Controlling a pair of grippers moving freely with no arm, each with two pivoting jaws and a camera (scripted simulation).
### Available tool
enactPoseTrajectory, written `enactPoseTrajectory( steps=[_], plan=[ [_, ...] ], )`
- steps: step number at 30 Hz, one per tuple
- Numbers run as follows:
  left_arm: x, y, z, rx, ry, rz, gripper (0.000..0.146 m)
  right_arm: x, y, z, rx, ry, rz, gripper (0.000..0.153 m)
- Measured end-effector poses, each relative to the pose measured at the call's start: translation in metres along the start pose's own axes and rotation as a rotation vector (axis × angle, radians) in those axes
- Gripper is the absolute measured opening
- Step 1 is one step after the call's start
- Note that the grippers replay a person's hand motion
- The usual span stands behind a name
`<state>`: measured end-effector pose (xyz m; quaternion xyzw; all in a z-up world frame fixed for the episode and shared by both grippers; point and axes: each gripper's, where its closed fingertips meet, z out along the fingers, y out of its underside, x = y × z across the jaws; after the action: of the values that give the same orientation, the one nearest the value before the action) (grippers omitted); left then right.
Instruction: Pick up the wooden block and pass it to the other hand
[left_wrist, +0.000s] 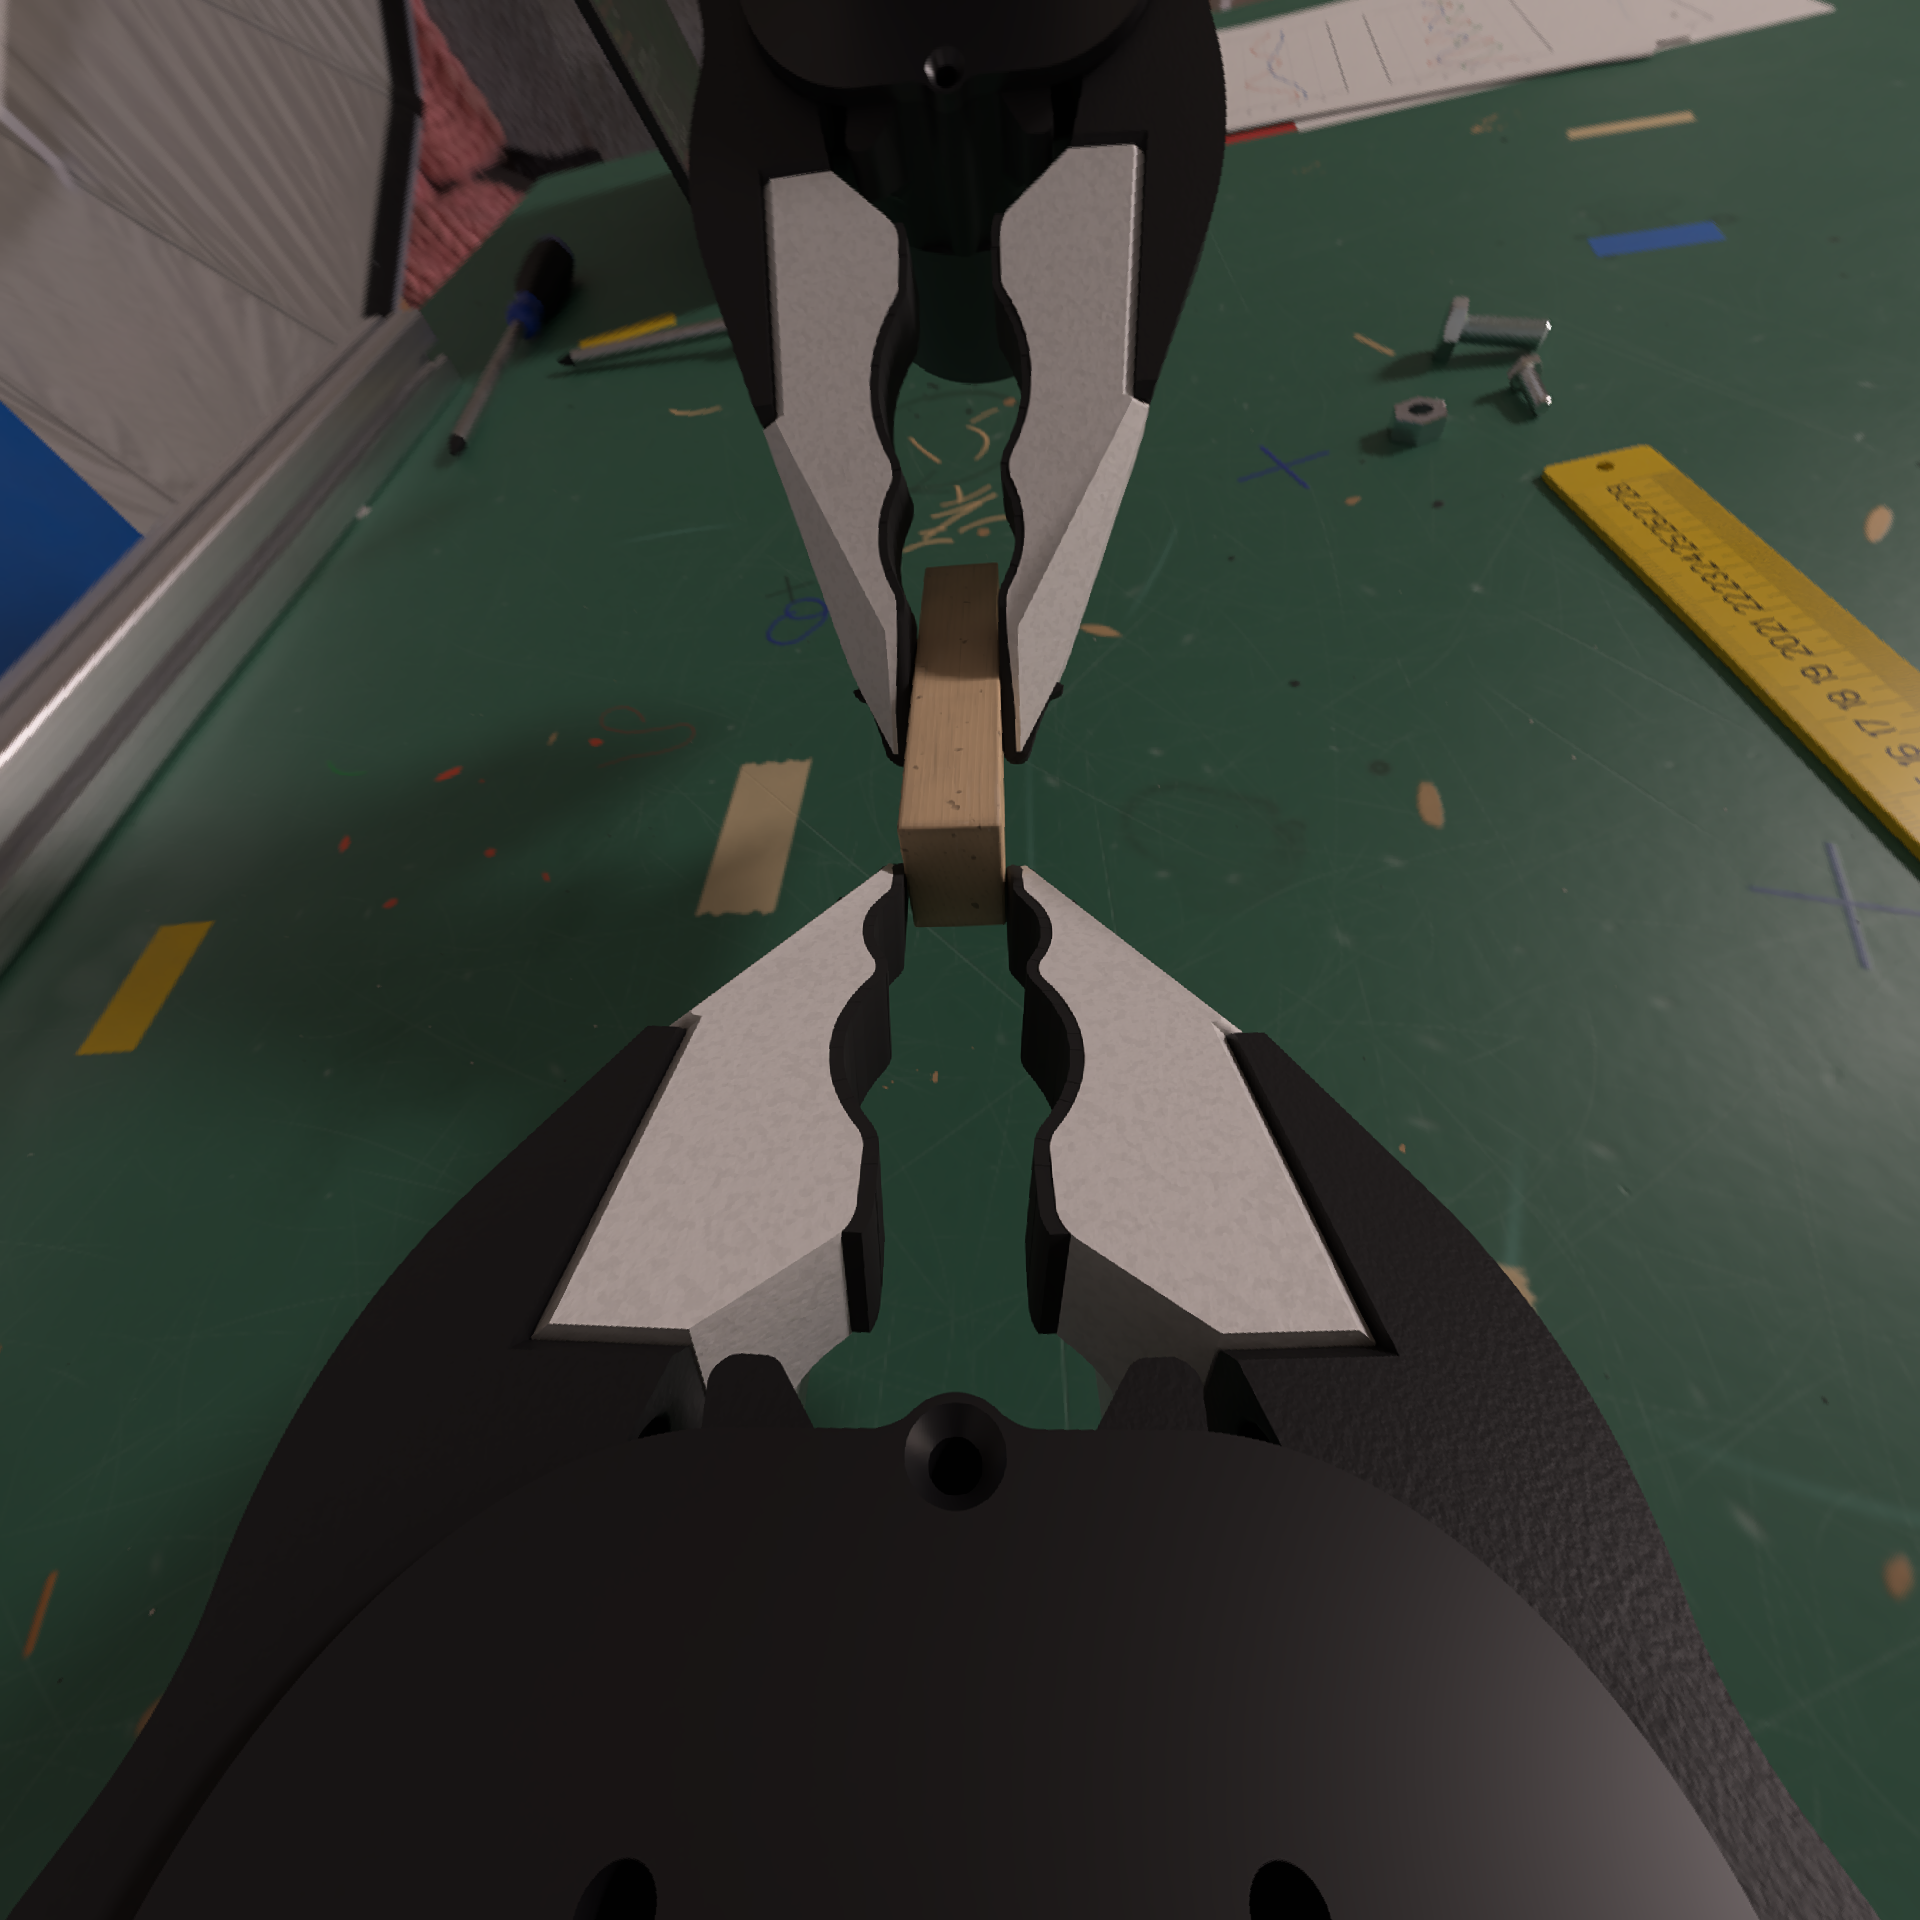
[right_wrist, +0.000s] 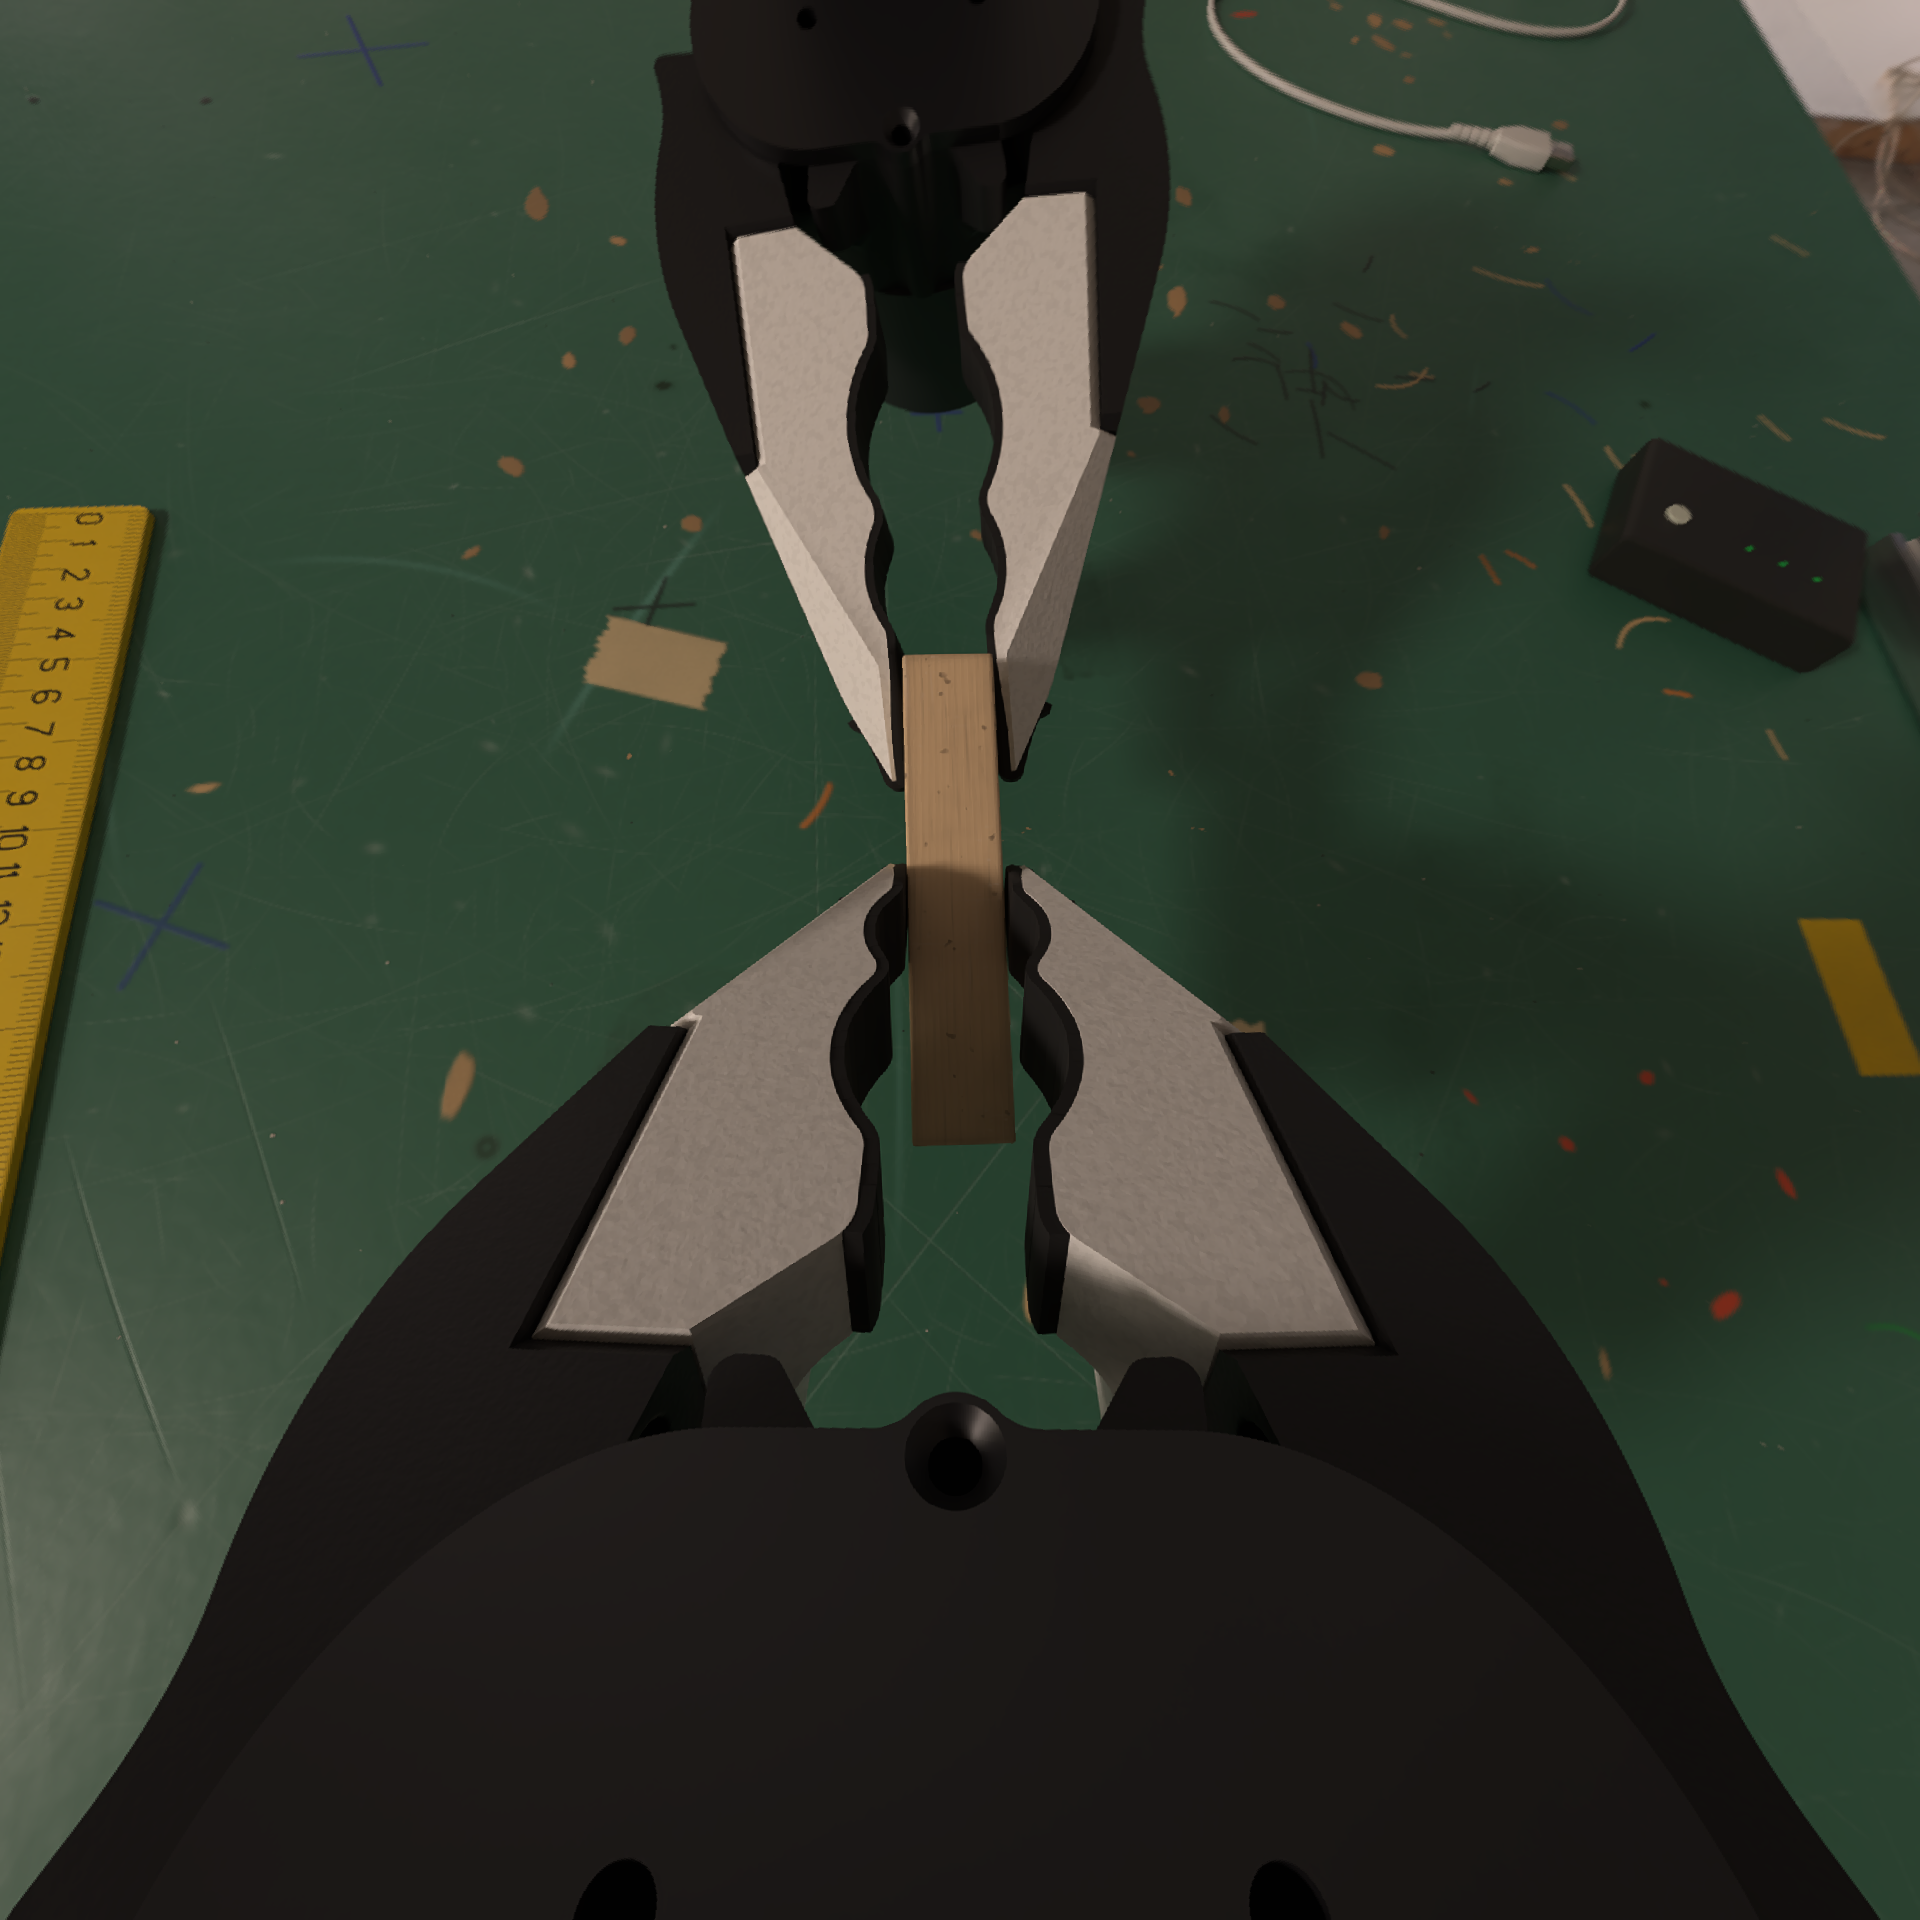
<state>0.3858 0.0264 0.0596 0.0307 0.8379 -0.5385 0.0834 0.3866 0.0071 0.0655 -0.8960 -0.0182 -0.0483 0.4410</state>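
Note:
The wooden block (left_wrist: 954, 800) is a long pale bar held level above the green mat (left_wrist: 1351, 831), spanning between my two grippers, which face each other tip to tip. My left gripper (left_wrist: 956, 883) is shut on the block's near end, with only its fingertips on it. My right gripper (left_wrist: 956, 748) is shut on the other end. In the right wrist view the block (right_wrist: 954, 831) reaches well back between the fingers of my right gripper (right_wrist: 956, 878), and its far end sits between the tips of my left gripper (right_wrist: 954, 774).
A yellow ruler (left_wrist: 1745, 644) lies on the mat, also seen in the right wrist view (right_wrist: 62, 779). Bolts (left_wrist: 1496, 332) and a nut (left_wrist: 1418, 421), a screwdriver (left_wrist: 509, 332), a pencil (left_wrist: 644, 338) and papers (left_wrist: 1507, 52) lie beyond. A black box (right_wrist: 1735, 556) and white cable (right_wrist: 1455, 125) lie right.

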Motion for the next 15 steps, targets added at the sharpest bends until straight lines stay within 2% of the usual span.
enactPoseTrajectory(
  steps=[6,9,12,15],
  plan=[
    [0.0,-0.01,0.001,0.058,-0.05,0.008,0.018,-0.001,-0.003,-0.013,-0.002,-0.015,0.018,0.019],
    [0.004,-0.009,0.001,0.05,-0.038,0.02,0.018,0.001,-0.003,-0.027,0.013,-0.06,0.029,0.05],
    [0.006,-0.009,0.002,0.048,-0.01,0.016,0.018,0.004,-0.017,-0.035,0.086,-0.119,-0.02,0.057],
    [0.008,-0.009,0.002,0.052,0.008,0.01,0.018,-0.006,-0.03,-0.035,0.146,-0.245,-0.121,0.059]
  ],
)
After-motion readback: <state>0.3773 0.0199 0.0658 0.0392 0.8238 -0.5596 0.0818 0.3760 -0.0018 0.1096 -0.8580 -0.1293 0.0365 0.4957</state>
